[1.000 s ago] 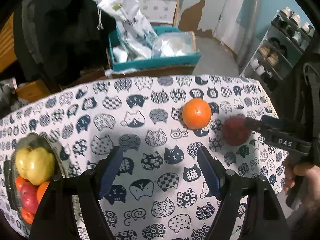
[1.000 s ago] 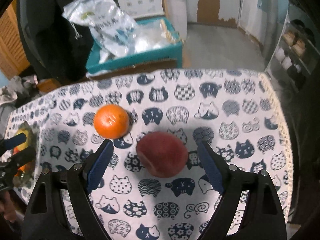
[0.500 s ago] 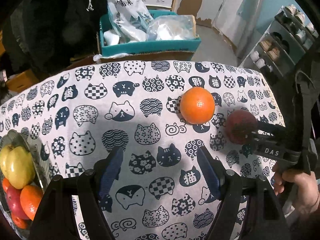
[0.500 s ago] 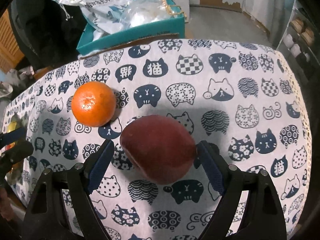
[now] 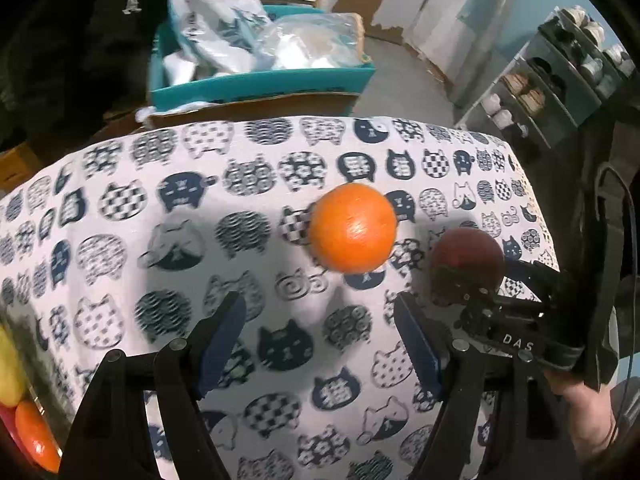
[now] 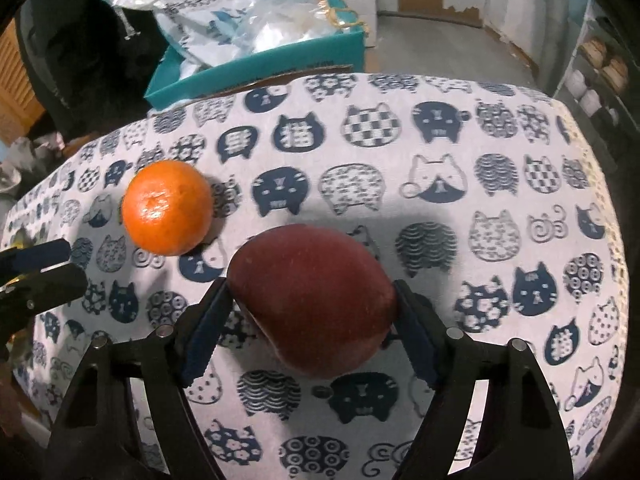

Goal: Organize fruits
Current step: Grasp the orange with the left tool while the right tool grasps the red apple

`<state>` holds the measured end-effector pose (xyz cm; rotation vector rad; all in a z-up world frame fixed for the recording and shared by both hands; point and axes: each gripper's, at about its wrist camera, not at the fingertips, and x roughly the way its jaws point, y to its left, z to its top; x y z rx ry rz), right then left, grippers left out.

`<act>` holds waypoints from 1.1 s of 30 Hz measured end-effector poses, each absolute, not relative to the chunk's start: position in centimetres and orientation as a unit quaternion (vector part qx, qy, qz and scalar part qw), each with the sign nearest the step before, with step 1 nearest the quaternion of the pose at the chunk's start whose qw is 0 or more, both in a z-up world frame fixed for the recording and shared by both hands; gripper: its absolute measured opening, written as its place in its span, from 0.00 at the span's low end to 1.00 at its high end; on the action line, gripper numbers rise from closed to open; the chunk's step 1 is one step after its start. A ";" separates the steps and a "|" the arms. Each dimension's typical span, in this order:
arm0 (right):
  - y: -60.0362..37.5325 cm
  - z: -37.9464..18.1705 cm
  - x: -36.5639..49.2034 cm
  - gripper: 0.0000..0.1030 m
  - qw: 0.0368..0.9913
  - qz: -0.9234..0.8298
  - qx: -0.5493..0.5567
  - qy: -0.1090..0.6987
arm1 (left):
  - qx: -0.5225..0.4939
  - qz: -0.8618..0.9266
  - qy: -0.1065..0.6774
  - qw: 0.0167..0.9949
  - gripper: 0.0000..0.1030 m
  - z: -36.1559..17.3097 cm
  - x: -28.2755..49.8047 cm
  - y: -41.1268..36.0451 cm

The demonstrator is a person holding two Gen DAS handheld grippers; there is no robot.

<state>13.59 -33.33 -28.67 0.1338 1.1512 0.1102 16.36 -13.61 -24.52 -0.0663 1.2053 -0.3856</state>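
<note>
The tabletop [image 6: 500,152], under a white cloth printed with dark blue cat faces, carried two loose fruits. Beyond its far edge stood a teal box [image 6: 256,66] stuffed with plastic bags. At the left edge of the left wrist view, part of a bowl of fruit [image 5: 24,412] showed, with a yellow fruit and an orange one in it.

The dark red apple [image 6: 316,300] lay on the cloth between the fingers of the right gripper [image 6: 312,316]. Those fingers had just been closing, and both blue pads appeared to meet the apple's sides, so I judged it gripped. The orange [image 6: 168,208] sat free, just beside the apple. The left gripper [image 5: 320,340] hovered short of it, its fingers open with only cloth between them.

To do the step well, the right grip should sit across the apple's widest part and be firm before lifting straight up, since a round fruit can squirt out. The left gripper would need to straddle the orange fully before closing.

White letters reading "DAS" [image 5: 518,342] marked the right gripper's body. One cat on the cloth bore a Chinese character [image 6: 298,134], and the bag in the box carried print too blurred to read.
</note>
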 end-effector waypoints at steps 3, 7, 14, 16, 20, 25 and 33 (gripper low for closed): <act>-34.5 -28.3 13.5 0.77 0.839 0.042 0.074 0.538 | -0.031 -0.186 0.568 0.801 0.76 -25.0 17.2 -14.6; -35.4 -27.8 13.5 0.77 0.843 0.030 0.084 0.531 | -0.028 -0.184 0.573 0.798 0.76 -25.8 18.2 -15.7; -36.2 -27.5 13.6 0.77 0.845 0.028 0.091 0.526 | -0.038 -0.183 0.579 0.794 0.76 -27.3 19.4 -16.8; -36.3 -27.6 13.5 0.77 0.846 0.027 0.090 0.525 | -0.040 -0.182 0.581 0.792 0.76 -27.8 19.8 -17.2; -36.8 -27.9 13.5 0.77 0.845 0.023 0.091 0.526 | -0.033 -0.179 0.584 0.791 0.76 -28.6 20.2 -18.0; -37.1 -28.2 13.5 0.77 0.843 0.021 0.093 0.529 | -0.020 -0.181 0.572 0.800 0.63 -28.8 20.5 -18.4; -36.6 -27.7 13.8 0.77 0.847 0.023 0.086 0.523 | -0.005 -0.185 0.557 0.809 0.62 -28.7 20.0 -18.4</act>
